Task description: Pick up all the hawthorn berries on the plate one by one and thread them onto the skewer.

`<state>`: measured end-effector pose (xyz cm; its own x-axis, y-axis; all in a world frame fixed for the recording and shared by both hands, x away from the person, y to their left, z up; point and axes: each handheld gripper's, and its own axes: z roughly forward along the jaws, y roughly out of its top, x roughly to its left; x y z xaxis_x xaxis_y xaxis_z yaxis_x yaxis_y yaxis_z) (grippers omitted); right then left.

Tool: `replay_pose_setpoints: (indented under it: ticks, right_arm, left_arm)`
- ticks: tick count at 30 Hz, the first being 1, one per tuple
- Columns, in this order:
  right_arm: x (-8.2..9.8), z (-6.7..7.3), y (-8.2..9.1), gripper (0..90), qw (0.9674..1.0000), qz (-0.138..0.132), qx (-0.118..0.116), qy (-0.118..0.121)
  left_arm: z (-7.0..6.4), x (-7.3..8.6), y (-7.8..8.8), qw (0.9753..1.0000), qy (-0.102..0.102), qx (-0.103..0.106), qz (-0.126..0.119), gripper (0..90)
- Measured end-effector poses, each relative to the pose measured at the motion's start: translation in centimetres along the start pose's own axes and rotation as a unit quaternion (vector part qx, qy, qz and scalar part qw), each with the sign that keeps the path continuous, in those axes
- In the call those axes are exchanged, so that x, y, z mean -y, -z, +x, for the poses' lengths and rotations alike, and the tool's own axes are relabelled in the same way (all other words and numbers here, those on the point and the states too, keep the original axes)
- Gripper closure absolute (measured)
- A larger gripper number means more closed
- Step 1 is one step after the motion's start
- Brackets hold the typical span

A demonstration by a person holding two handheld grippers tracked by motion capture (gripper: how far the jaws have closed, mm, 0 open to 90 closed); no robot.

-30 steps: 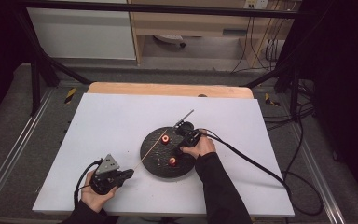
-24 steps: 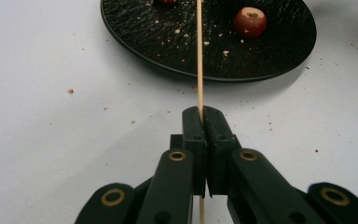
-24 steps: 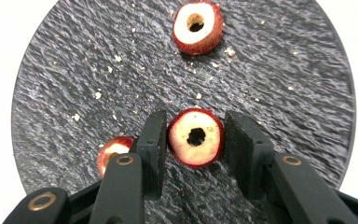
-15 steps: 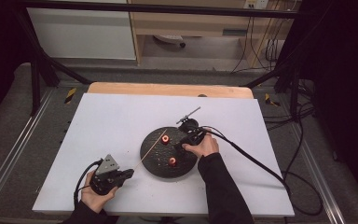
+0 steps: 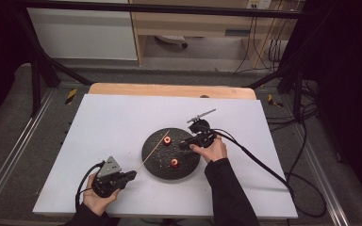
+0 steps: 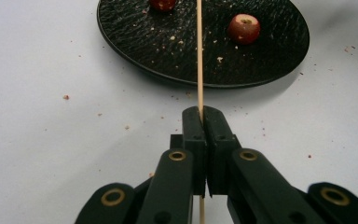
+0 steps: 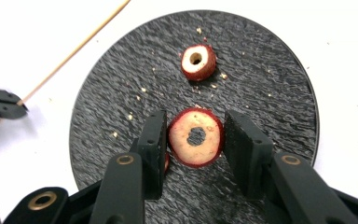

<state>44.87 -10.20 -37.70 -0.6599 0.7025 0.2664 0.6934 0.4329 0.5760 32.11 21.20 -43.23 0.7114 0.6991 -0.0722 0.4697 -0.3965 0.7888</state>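
White tabletop (image 5: 122, 122), one sheet over a wooden board, bears one round black plate (image 5: 156, 165) near its middle, dusted with pale crumbs. Two red cored fruit pieces show on the plate from above: one (image 5: 168, 140) toward its far side, one (image 5: 174, 162) toward its near side. My left gripper (image 5: 118, 178) rests near the table's front edge, just off the plate's left rim; its jaws are pressed together on one thin wooden skewer (image 6: 199, 56), which runs straight out between the pads and lies over the plate, passing between the two fruit pieces seen in the left gripper view. My right gripper (image 7: 195, 140) hangs over the plate's right side. In the right gripper view, one cored fruit piece (image 7: 196, 143) sits between its two pads, cut face and centre hole toward the camera; the left pad touches it, while a narrow gap seems to remain at the right pad, so I cannot tell whether it is truly pinched. Behind it lies the second piece (image 7: 198, 61), hole up, well apart. Count: two grippers, one skewer, one plate, two fruit pieces.
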Motion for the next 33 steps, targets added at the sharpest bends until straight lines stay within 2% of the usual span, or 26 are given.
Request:
replay_pose_setpoints:
  ticks: [6,10,14,21,22,23,29,33]
  right_arm:
    - [1.2,-0.3,0.4,61.1,0.998,-0.056,-0.017,-0.021]
    - [2.0,-0.3,0.8,61.1,0.9933,-0.101,-0.033,-0.045]
    - [2.7,-0.3,1.0,61.1,0.9849,-0.152,-0.047,-0.069]
    - [3.5,-0.3,1.0,61.1,0.9696,-0.217,-0.053,-0.1]
    - [3.5,-0.3,1.0,61.1,0.9696,-0.217,-0.053,-0.1]
    - [3.7,-0.3,0.9,61.1,0.9643,-0.235,-0.057,-0.108]
    - [3.7,0.0,0.6,61.2,0.9501,-0.281,-0.06,-0.122]
    - [3.6,0.1,0.6,61.1,0.9387,-0.313,-0.063,-0.131]
  left_arm:
    - [-0.2,0.0,-0.1,1.0,0.004,-0.002,-0.006,88.2]
    - [-0.4,0.0,-0.1,0.9999,0.007,-0.003,-0.012,88.2]
    - [-0.5,0.1,-0.1,0.9998,0.012,-0.005,-0.016,88.2]
    - [-0.6,0.1,-0.2,0.9997,0.016,-0.006,-0.019,88.2]
    - [-0.6,0.2,-0.2,0.9997,0.017,-0.005,-0.019,88.2]
    - [-0.6,0.2,-0.2,0.9996,0.018,-0.006,-0.021,88.2]
    - [-0.7,0.2,-0.3,0.9994,0.023,-0.006,-0.025,88.2]
    - [-0.7,0.2,-0.3,0.9993,0.024,-0.007,-0.027,88.2]
